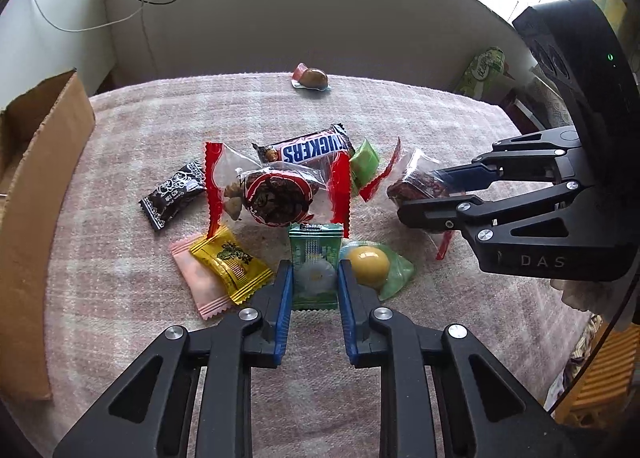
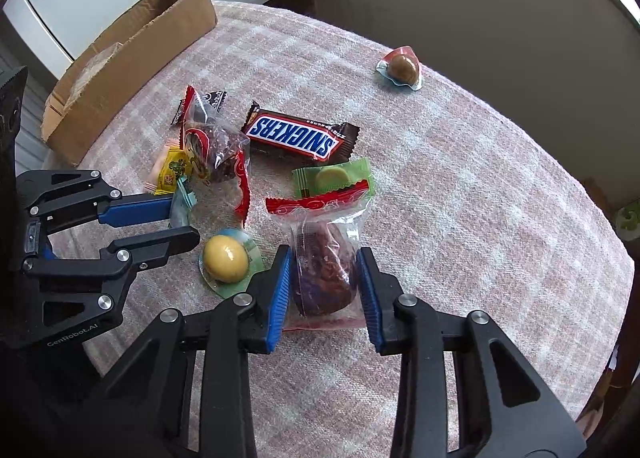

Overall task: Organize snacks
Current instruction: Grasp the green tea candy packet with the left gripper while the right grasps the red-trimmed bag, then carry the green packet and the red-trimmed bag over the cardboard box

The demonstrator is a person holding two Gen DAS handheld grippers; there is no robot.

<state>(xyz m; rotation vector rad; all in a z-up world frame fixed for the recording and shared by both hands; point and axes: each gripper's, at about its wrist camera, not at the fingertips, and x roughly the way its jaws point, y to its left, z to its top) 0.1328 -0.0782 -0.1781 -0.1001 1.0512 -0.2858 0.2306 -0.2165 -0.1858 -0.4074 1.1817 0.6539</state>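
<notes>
I have my left gripper (image 1: 314,282) closed down on a green packet (image 1: 315,270), its blue pads (image 1: 285,298) pressing the two long sides of the wrapper while the packet lies on the checked cloth (image 1: 120,298). Just right of that gripper sits a yellow egg-shaped sweet (image 1: 368,266) on a green wrapper; just left lies a yellow packet (image 1: 230,264) overlapping a pink packet (image 1: 196,282). Ahead of it stands a clear bag with red ends (image 1: 276,190), and beyond that a Snickers bar (image 1: 310,148). A black sweet (image 1: 174,194) lies ahead to the left. My right gripper (image 2: 325,282) is closed on a second clear bag (image 2: 322,270) holding a dark cake, both pads against its sides. Ahead of this gripper lies a green wafer packet (image 2: 334,178); a brown egg sweet (image 2: 402,66) sits alone, well ahead to the right. The cardboard box (image 2: 132,58) stands far ahead to the left.
</notes>
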